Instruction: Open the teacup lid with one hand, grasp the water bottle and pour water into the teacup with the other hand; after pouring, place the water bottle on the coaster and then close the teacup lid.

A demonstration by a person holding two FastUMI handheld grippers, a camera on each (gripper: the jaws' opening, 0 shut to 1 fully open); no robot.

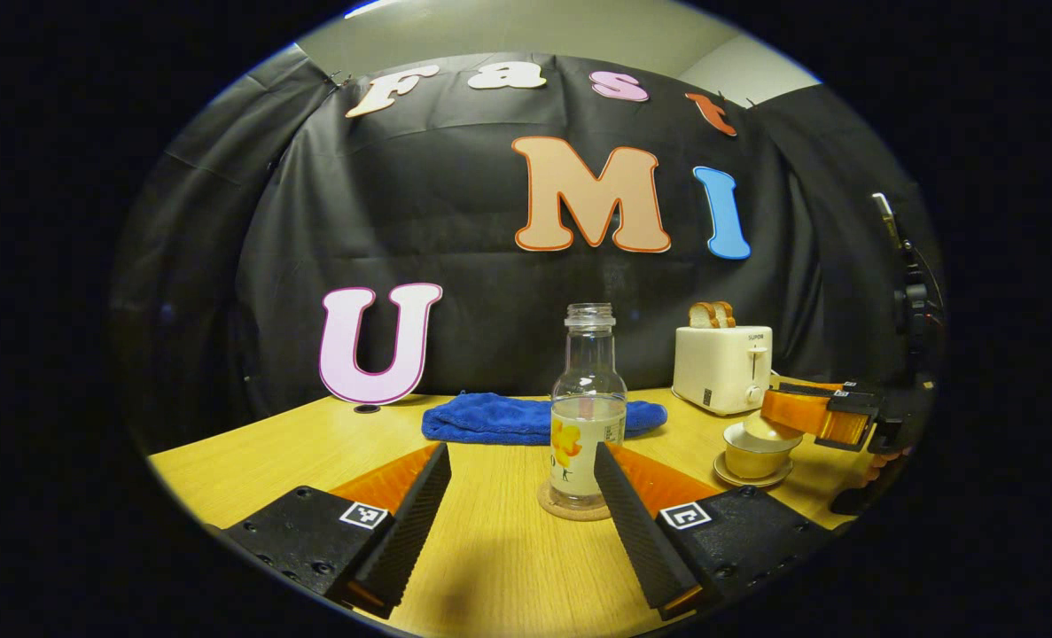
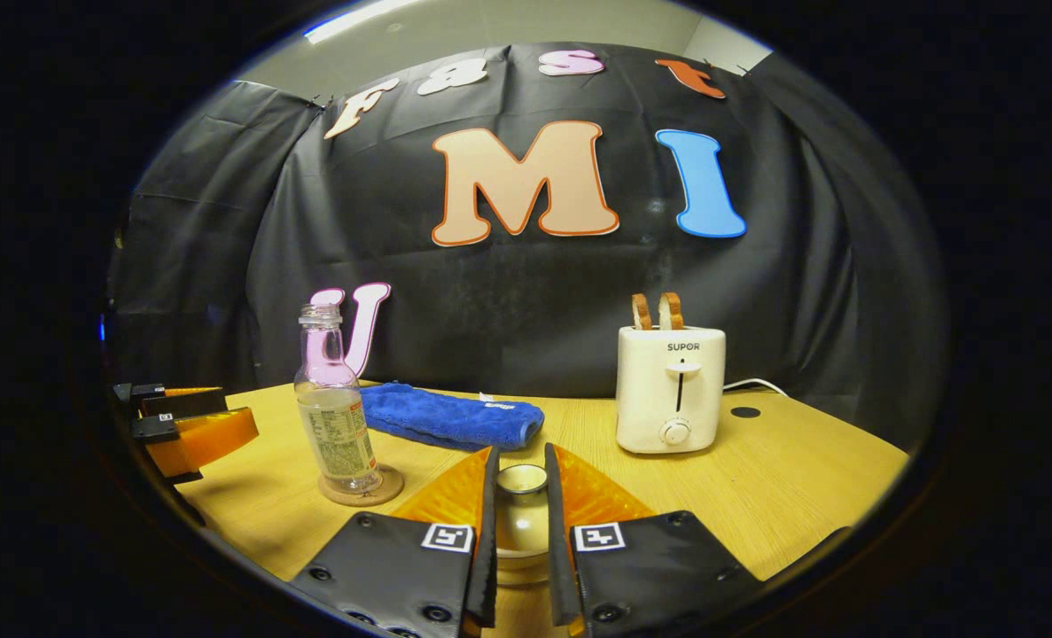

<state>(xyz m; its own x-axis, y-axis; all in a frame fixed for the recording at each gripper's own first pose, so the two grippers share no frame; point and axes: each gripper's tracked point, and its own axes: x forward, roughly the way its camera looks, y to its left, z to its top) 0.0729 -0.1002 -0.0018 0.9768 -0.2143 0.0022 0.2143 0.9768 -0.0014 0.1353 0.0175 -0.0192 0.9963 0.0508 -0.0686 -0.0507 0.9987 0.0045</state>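
Note:
An uncapped clear water bottle (image 1: pixel 588 416) (image 2: pixel 335 425), partly filled, stands upright on a round cork coaster (image 1: pixel 570 512) (image 2: pixel 362 492). My left gripper (image 1: pixel 521 456) is open just in front of it and touches nothing; the right gripper view shows the left gripper (image 2: pixel 193 425) left of the bottle. The teacup (image 1: pixel 756 456) sits on its saucer (image 1: pixel 751 480) to the right. My right gripper (image 2: pixel 520 454) (image 1: pixel 774 415) is shut on the teacup lid (image 2: pixel 522 479) (image 1: pixel 769 429), which rests on or just over the cup (image 2: pixel 521 540).
A white toaster (image 1: pixel 722 368) (image 2: pixel 670 390) with bread in its slots stands at the back right, its cord trailing behind. A folded blue cloth (image 1: pixel 499 416) (image 2: pixel 446 416) lies behind the bottle. The wooden table (image 1: pixel 490 549) ends close below both grippers.

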